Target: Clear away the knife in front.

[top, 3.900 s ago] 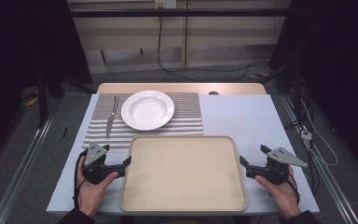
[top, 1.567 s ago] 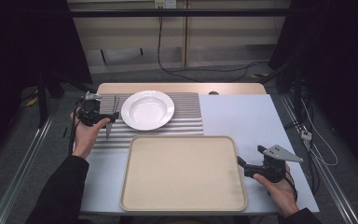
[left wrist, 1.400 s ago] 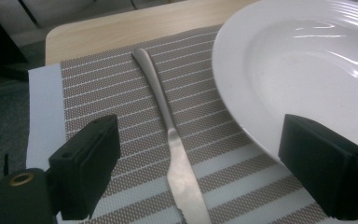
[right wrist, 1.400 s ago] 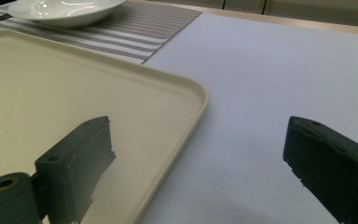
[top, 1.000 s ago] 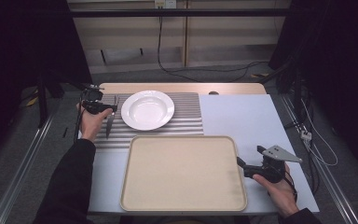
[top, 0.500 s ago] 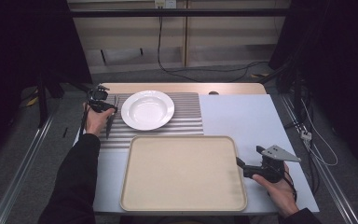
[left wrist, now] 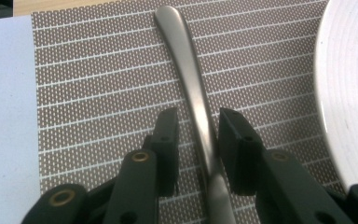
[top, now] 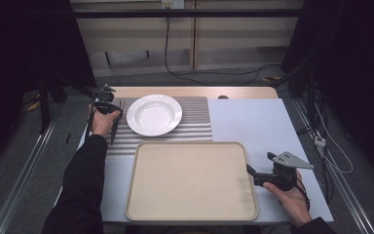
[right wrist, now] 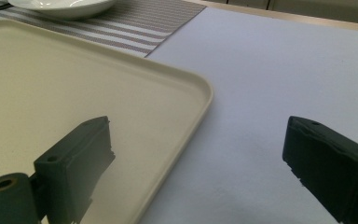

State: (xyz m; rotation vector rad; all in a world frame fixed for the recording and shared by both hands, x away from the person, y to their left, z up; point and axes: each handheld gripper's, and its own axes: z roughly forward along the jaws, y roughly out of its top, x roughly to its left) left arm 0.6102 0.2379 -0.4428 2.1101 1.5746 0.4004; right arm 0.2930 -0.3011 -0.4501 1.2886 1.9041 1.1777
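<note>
Straddling a metal utensil handle (left wrist: 193, 88) at the upper left of the high frame, the left tongs (left wrist: 196, 135) stand with a narrow gap, 1 jaw on each side, not yet closed on it. That handle lies on the striped placemat (top: 195, 127), just beside the white plate (top: 154, 114). Below, at the frame's centre, a cream tray (top: 191, 181) sits on the tabletop (top: 258, 122). At lower right, the right tongs (right wrist: 200, 158) gape wide over the tray's rim

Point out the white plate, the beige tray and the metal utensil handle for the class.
white plate (top: 154, 114), high view, its centre.
beige tray (top: 191, 180), high view, bare middle.
metal utensil handle (left wrist: 188, 74), left gripper view, mid-shaft.
</note>
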